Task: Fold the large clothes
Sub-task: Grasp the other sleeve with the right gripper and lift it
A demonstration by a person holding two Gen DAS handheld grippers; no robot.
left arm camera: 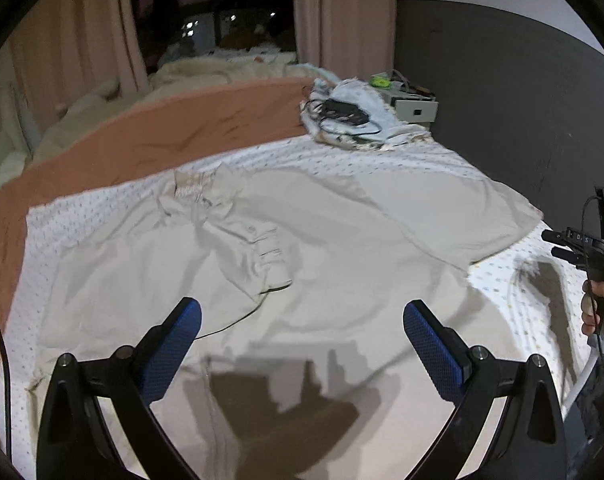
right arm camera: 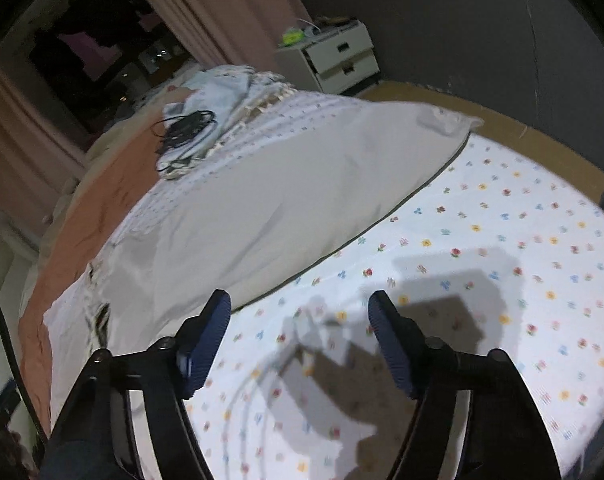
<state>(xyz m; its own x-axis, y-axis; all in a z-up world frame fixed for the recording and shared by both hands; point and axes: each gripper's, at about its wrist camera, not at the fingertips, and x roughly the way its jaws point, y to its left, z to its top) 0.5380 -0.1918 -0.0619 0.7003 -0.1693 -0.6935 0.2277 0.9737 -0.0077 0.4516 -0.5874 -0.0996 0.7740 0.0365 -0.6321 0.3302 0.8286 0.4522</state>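
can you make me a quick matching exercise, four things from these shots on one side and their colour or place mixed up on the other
Things:
1. shirt
2. blanket
3. cables
4. left claw

Descriptions:
A. orange
B. open, over the shirt's lower part
C. beige, spread flat on the floral sheet
D. black, on a pale bundle at the far end of the bed

Pairs: 1-C, 2-A, 3-D, 4-B

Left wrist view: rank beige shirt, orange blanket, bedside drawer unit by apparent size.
1. beige shirt, though nearest the camera
2. orange blanket
3. bedside drawer unit, farthest and partly hidden
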